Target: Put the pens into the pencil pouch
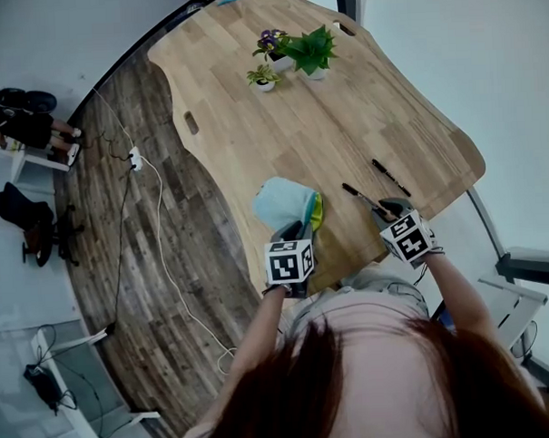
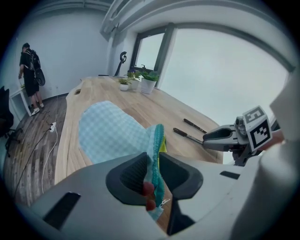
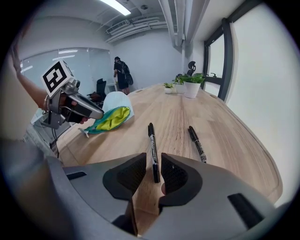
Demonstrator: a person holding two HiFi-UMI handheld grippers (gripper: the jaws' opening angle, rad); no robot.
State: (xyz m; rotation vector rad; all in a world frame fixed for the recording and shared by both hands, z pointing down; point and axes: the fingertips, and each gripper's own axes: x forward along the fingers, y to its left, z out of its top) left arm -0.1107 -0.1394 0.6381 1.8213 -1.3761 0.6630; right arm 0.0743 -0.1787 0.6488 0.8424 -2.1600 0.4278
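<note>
Cloth at the mouth of the pouch (image 2: 110, 133) is pinched between the jaws of the left gripper (image 2: 152, 174), which is clenched on the teal zip edge at the pouch's near end. The pinched edge is lifted, so the mouth gapes and shows a yellow lining. The rest of the pouch, pale blue check, lies flat on the table (image 1: 280, 132) beyond the jaws.

The right gripper (image 3: 152, 172) is to the right of the pouch and is not clenched. Its jaws stand a little apart on either side of the near end of a black pen (image 3: 151, 145). The pen lies flat on the wood and points away from the gripper, and the pads do not press on it. A second pen (image 3: 196, 142), also black, lies just past the first, farther from the pouch and nearer the table's right edge. Both pens are outside the pouch.

Beyond the pouch, toward the far end of the table, stand three small potted plants (image 1: 295, 54). Left of the pouch, off the table, a white cable (image 1: 157, 228) runs across the wood-look floor (image 1: 122, 266). Well apart on that side stands a person (image 2: 30, 75) in dark clothes.
</note>
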